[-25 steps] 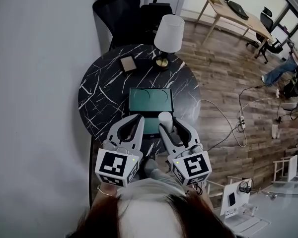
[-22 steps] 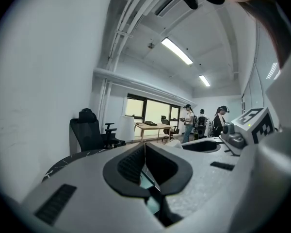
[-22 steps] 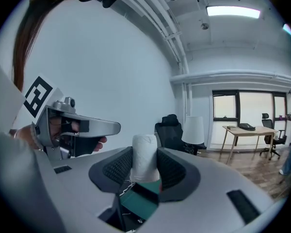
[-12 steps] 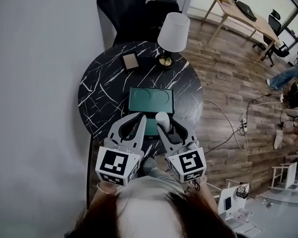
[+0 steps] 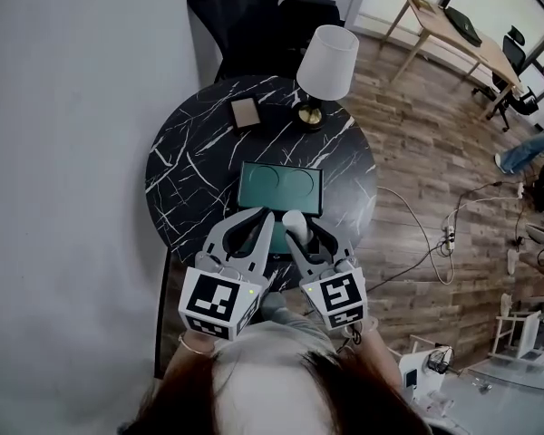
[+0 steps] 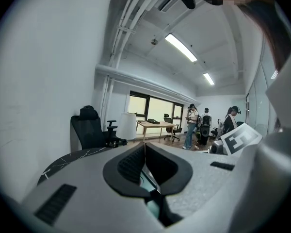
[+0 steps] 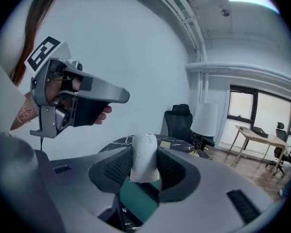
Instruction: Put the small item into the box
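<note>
Roll of white material (image 7: 144, 163), upright and clamped in the right gripper (image 5: 296, 234), hangs over the near edge of the green box (image 5: 279, 188) towards the marble table's (image 5: 177, 152) near edge; left gripper (image 5: 262, 222), pinched together and empty, sits alongside.

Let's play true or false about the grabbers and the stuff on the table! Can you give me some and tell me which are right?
1. The right gripper is holding a white roll. True.
2. The left gripper is holding a spoon. False: its jaws are shut together with nothing between them.
3. The green box sits on the black marble table. True.
4. The lamp has a red shade. False: the shade is white.
</note>
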Demonstrator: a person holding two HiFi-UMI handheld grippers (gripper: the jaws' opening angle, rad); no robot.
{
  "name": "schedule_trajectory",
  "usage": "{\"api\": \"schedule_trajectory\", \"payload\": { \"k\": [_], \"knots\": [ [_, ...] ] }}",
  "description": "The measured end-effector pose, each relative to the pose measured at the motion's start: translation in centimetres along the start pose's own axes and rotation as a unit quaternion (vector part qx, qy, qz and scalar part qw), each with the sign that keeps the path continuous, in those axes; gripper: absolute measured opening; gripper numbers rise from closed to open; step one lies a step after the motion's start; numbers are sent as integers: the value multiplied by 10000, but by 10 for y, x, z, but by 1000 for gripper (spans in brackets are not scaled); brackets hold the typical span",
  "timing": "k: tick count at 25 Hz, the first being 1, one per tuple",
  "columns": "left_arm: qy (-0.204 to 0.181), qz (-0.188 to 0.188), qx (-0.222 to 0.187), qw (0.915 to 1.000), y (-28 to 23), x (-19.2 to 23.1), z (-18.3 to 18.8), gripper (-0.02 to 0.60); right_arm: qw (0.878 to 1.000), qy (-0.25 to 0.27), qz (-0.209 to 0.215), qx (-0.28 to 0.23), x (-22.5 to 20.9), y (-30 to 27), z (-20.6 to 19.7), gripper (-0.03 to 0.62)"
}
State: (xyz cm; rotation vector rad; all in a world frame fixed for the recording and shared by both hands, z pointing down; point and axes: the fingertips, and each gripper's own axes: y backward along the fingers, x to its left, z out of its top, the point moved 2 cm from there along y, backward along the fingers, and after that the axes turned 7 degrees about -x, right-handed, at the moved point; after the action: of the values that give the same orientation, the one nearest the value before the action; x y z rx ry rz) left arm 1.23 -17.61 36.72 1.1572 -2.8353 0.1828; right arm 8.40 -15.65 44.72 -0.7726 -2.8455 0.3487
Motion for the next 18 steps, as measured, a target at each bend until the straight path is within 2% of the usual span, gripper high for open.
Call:
{"api": "schedule_trajectory", "payload": {
  "k": [18],
  "knots": [
    [-67,102,95,9999,-23,5,-1,9,9951,398,485,761,-8,-31,-52,176]
  ]
}}
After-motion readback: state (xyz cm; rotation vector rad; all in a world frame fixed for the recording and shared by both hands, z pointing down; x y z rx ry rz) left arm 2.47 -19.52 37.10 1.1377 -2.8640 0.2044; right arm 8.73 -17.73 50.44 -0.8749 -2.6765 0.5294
